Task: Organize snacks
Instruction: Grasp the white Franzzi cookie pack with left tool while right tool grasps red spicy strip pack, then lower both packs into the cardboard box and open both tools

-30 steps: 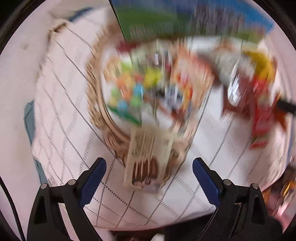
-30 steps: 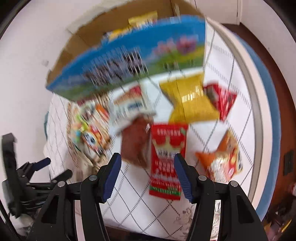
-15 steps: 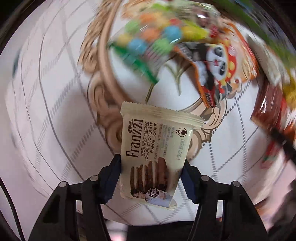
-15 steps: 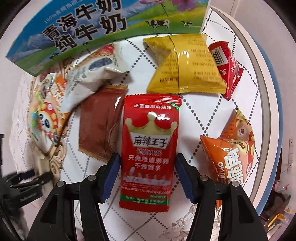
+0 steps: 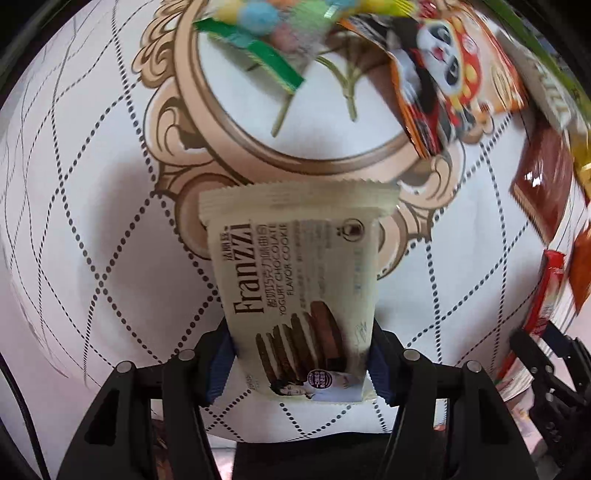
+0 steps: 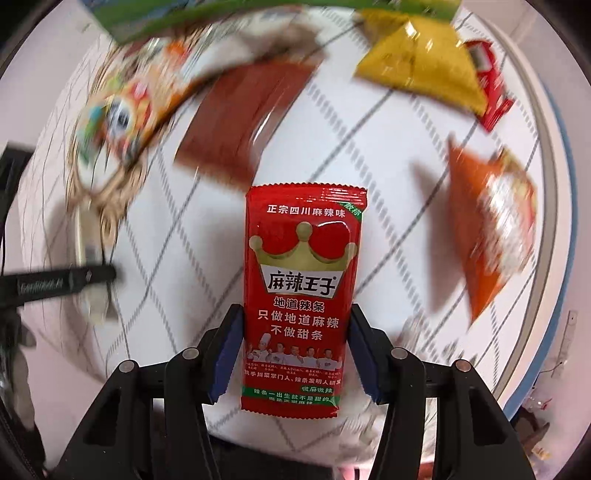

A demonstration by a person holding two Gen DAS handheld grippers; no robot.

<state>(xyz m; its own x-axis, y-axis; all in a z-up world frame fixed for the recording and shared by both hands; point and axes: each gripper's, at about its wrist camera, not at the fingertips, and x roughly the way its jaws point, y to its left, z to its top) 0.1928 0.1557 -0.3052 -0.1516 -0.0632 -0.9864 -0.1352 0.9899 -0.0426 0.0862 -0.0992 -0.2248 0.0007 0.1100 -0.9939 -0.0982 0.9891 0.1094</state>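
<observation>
A cream Franzzi chocolate cookie packet (image 5: pixel 295 266) stands between the blue pads of my left gripper (image 5: pixel 301 354). The pads press on its lower sides, though the jaws are opening slightly. In the right wrist view a red spicy-strip packet (image 6: pixel 301 266) with a gold crown is pinched at its lower half by my right gripper (image 6: pixel 293 350). That packet is sharp while the table behind it is blurred. Both grippers point down over the white diamond-patterned cloth (image 5: pixel 92 221). The left gripper's dark frame (image 6: pixel 62 282) shows at the left edge of the right wrist view.
A panda snack packet (image 5: pixel 450 74) and a colourful candy bag (image 5: pixel 266 33) lie on the cloth's round ornament. A brown packet (image 6: pixel 251 110), a yellow bag (image 6: pixel 417 55), a small red packet (image 6: pixel 491 85) and an orange bag (image 6: pixel 487 221) lie near the round table's right rim (image 6: pixel 554 184).
The left gripper came down from wide open and closed around the cookie packet. The right gripper dropped over the red packet, closed on it, and the scene behind now streaks past.
</observation>
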